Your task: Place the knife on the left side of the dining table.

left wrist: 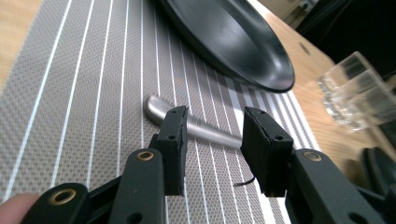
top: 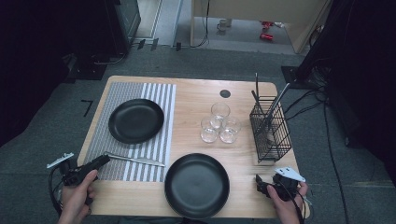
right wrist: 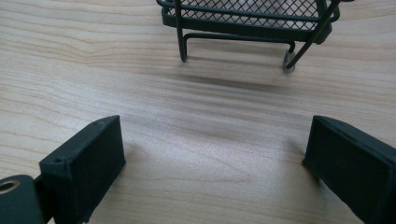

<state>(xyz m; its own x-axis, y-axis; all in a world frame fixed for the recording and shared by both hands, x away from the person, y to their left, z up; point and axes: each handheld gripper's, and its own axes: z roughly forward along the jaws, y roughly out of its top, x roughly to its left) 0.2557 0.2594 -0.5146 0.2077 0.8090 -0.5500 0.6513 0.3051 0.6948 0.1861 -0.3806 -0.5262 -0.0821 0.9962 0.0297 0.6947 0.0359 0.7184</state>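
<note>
Where the placemat (left wrist: 84, 93) lies: left tongs (left wrist: 212, 135) agape astride the knife (left wrist: 201, 128).

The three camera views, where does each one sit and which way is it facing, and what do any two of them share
High view: above the person's side of the wooden table, looking forward and down; both hands with the left gripper and right gripper enter at the bottom.
Left gripper view: rides the left gripper, looking along its parted jaws at the knife on the striped placemat.
Right gripper view: rides the right gripper, jaws wide, facing the wire basket.
Shared: knife, placemat and black plate in high and left views.
</note>
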